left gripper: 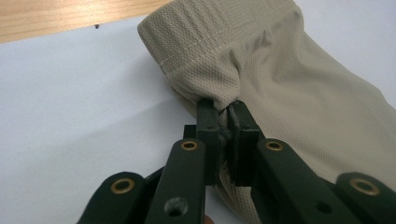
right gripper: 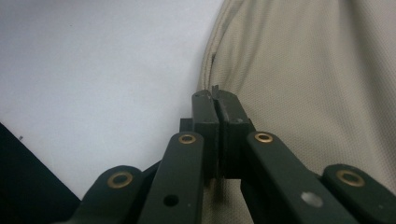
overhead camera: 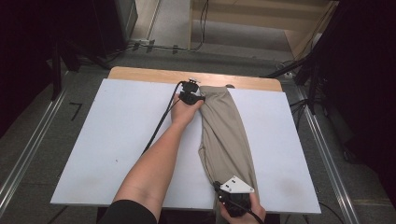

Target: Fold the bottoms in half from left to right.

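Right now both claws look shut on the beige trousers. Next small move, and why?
Probably lift both ends a little together. The left claw pinches a bunched fold just below the waistband, and the right claw is shut on the edge of the trousers at the near end, which lie folded lengthwise on the white board. Both grips look set, so a gentle raise should test them.

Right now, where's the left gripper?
High view: the left gripper is at the table's far edge, just left of centre, fingers shut on the beige trousers at the waistband's left edge.
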Tool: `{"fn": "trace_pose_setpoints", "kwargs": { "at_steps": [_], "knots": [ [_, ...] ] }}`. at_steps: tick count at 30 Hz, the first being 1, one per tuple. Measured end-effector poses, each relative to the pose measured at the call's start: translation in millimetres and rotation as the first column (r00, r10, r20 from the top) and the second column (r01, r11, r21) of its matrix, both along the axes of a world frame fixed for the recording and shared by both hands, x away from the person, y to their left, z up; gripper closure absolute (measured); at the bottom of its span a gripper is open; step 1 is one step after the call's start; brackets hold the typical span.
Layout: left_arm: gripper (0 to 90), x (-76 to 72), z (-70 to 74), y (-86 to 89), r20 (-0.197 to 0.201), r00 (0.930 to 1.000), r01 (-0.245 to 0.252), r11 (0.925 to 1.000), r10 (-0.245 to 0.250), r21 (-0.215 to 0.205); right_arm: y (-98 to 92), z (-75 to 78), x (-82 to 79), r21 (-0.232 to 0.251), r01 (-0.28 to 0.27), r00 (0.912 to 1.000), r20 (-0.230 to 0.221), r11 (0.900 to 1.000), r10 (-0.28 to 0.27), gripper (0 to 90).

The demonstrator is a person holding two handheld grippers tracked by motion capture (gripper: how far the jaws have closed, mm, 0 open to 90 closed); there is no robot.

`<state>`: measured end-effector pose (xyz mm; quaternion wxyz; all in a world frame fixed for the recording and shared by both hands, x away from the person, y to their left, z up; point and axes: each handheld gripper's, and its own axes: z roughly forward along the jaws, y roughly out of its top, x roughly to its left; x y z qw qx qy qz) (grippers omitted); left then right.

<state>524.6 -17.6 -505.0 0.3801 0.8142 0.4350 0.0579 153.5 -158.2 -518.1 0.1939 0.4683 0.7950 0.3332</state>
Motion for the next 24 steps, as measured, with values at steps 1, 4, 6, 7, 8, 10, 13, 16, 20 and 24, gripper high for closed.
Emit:
{"fn": "trace_pose_setpoints", "kwargs": {
  "at_steps": [1, 4, 6, 7, 8, 10, 13, 16, 20, 24],
  "knots": [
    [87.1, 0.1, 1.0, 0.7, 0.001, 1.0, 0.0, 1.0, 0.0, -0.005, -0.8, 0.6, 1.1, 0.015, -0.007, 0.9999, -0.008, 1.0, 0.007, 86.5],
    [87.4, 1.3, 5.1, 4.9, 0.001, 1.0, -0.001, 0.9999, 0.001, -0.012, -1.2, 1.1, 1.2, 0.035, -0.013, 0.9998, -0.017, 0.999, 0.014, 86.7],
    [87.6, 2.0, 10.0, 8.7, 0.009, 1.0, -0.004, 0.9999, 0.004, -0.011, 2.8, 2.3, 0.8, 0.038, -0.025, 0.9995, -0.018, 0.999, 0.026, 86.9],
    [87.7, 2.3, 11.9, 10.4, 0.011, 0.9999, -0.005, 0.9999, 0.006, -0.014, 6.6, 3.9, 0.8, 0.035, -0.037, 0.9992, -0.015, 0.999, 0.037, 87.0],
    [87.7, 2.8, 14.7, 13.4, 0.016, 0.9998, -0.007, 0.9999, 0.007, -0.014, 9.8, 4.9, 0.9, 0.041, -0.043, 0.9989, -0.014, 0.998, 0.044, 87.0],
    [87.8, 3.8, 21.0, 20.5, 0.022, 0.9997, -0.008, 0.9999, 0.008, -0.012, 20.4, 8.7, 1.2, 0.043, -0.069, 0.9976, -0.009, 0.997, 0.069, 87.1],
    [87.8, 5.0, 31.4, 34.4, 0.035, 0.9994, -0.008, 1.0, 0.008, 0.002, 36.6, 12.3, 1.9, 0.037, -0.11, 0.994, 0.006, 0.993, 0.11, 87.1],
    [87.8, 5.5, 38.2, 48.3, 0.039, 0.9991, -0.016, 0.9998, 0.015, 0.013, 52.9, 14.5, 2.7, 0.038, -0.147, 0.9891, 0.015, 0.988, 0.146, 87.1],
    [87.8, 5.8, 45.5, 72.9, 0.043, 0.9987, -0.028, 0.9989, 0.027, 0.039, 78.1, 17.7, 5.4, 0.042, -0.187, 0.9823, 0.027, 0.982, 0.186, 87.1],
    [87.7, 7.1, 46.9, 95.6, 0.019, 0.9989, -0.043, 0.998, 0.042, 0.046, 100.0, 19.0, 7.1, 0.051, -0.221, 0.9752, 0.028, 0.974, 0.219, 87.0]
  ]
}}
